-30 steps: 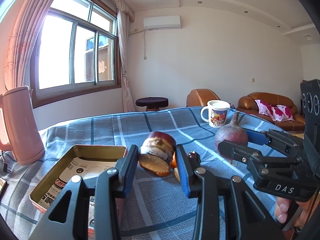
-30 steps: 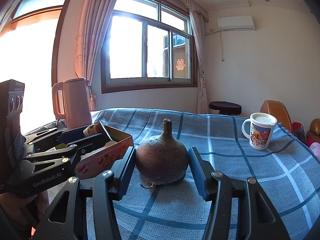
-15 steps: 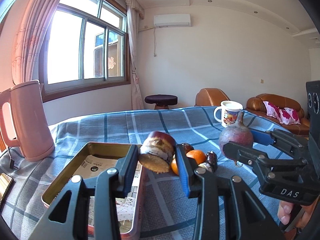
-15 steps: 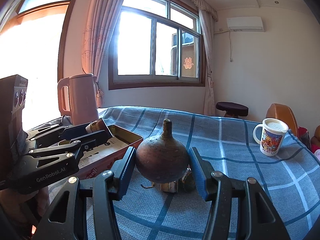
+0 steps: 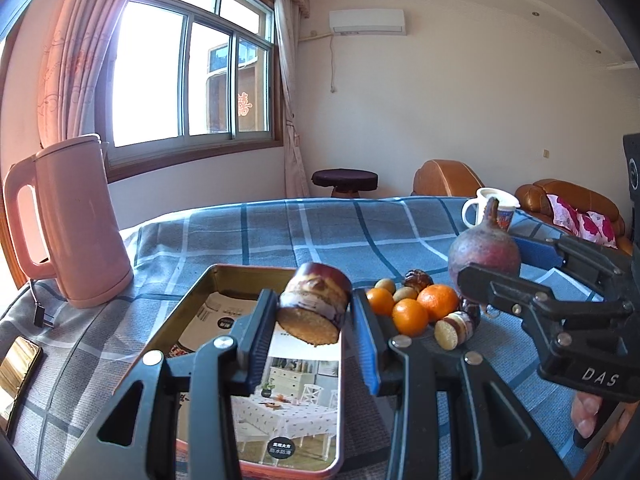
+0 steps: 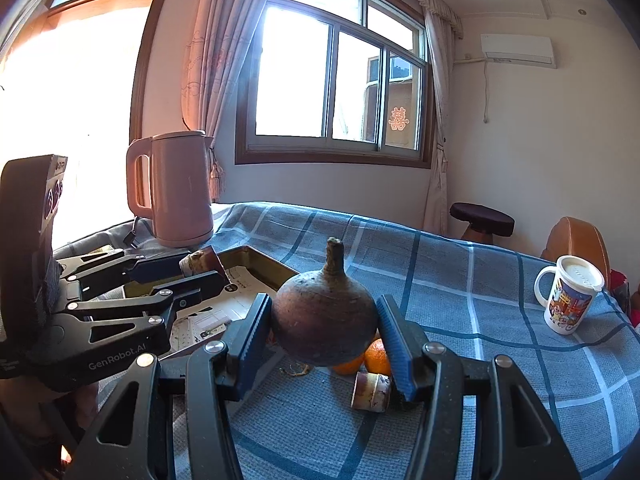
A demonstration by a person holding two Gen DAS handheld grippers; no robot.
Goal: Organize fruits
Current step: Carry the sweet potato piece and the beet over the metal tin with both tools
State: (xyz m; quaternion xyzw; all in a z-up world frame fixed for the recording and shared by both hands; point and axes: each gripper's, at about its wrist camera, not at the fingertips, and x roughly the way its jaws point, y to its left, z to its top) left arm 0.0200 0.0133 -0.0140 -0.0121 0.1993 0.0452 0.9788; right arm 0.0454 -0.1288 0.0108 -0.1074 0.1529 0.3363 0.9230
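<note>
Left claw (image 5: 314, 314) grips a cut sweet potato chunk (image 5: 315, 305) above the open tin tray (image 5: 192, 312). Right claw (image 6: 324, 326) clamps a round purple root (image 6: 325, 320) over oranges (image 5: 424, 309) on the plaid counter (image 6: 500, 360).

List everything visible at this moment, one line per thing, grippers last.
Tin: one, gold inside, open on the cloth.
Cut fruit piece: one, dark skin and tan flesh, held over the tin.
Round root: one, purple-brown, held above the oranges.
Oranges: three, orange, right of the tin.
Kettle: one, pink, left.
Mug: one, white, far right.
Tablecloth: one, blue check.
Left gripper: black, shut on the cut fruit piece.
Right gripper: black, shut on the round root.
</note>
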